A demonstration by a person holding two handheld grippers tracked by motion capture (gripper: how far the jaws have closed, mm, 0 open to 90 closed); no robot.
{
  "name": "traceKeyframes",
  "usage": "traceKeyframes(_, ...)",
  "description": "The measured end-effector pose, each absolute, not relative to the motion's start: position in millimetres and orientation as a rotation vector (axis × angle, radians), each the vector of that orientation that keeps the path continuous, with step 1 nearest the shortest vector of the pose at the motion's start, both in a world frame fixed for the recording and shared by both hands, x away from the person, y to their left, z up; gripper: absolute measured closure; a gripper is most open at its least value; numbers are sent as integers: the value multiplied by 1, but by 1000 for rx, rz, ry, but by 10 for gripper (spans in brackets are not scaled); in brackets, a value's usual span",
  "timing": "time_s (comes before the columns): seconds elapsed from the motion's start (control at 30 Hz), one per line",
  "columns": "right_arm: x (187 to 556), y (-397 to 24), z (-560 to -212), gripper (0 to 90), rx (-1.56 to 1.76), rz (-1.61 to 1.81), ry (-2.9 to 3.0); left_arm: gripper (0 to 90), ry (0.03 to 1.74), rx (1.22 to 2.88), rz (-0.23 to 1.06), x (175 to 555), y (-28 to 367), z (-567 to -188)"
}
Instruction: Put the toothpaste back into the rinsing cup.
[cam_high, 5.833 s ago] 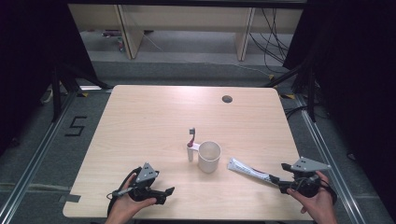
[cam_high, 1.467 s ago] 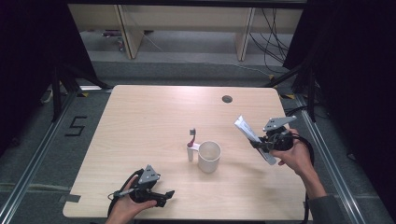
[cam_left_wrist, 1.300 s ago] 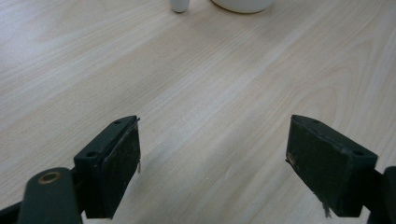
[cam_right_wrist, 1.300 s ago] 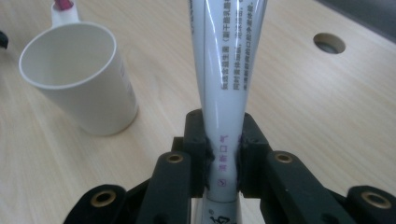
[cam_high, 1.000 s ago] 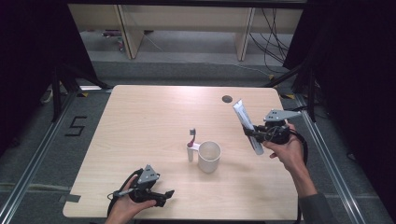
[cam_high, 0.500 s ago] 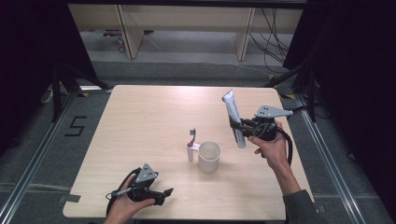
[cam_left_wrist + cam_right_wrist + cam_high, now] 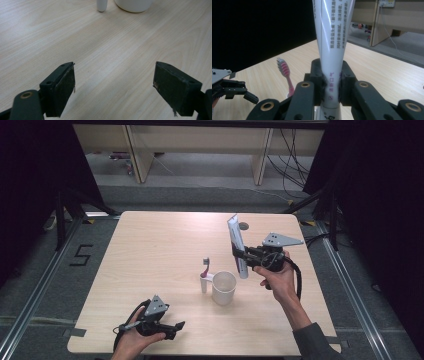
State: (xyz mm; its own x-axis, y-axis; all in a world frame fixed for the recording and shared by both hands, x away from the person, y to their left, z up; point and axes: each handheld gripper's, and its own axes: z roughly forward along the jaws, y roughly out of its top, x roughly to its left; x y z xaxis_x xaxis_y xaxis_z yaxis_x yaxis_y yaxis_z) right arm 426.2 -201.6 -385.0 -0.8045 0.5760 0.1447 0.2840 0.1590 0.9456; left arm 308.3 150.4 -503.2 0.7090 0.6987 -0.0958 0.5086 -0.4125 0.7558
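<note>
My right gripper (image 7: 243, 254) is shut on a white toothpaste tube (image 7: 236, 245), held nearly upright above the table just right of a white mug (image 7: 223, 287). In the right gripper view the tube (image 7: 333, 37) rises between the jaws, pinched at its lower part. A pink toothbrush (image 7: 205, 267) stands upright in a small white holder (image 7: 203, 283) beside the mug's left side; its pink head (image 7: 282, 67) appears left of the tube. My left gripper (image 7: 172, 326) rests open on the table near the front edge, nothing between its pads (image 7: 65, 82).
The light wooden table (image 7: 150, 245) has a dark round hole (image 7: 243, 226) near its far edge. The mug's base (image 7: 133, 3) and the holder's foot (image 7: 101, 6) lie ahead of the left gripper. Dark floor and metal rails surround the table.
My right gripper has carried the tube leftward toward the mug and tipped it more upright. The left gripper has stayed in place.
</note>
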Motion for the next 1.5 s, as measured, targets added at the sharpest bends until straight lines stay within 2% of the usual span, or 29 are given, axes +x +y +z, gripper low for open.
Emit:
traceKeyframes(0.43,425,-175,-395,776,819,1744,2226,171,915,2102,291,308,150,-504)
traceKeyframes(1.5,422,-163,-440,772,848,1654,2332,172,907,2114,288,307,148,-504)
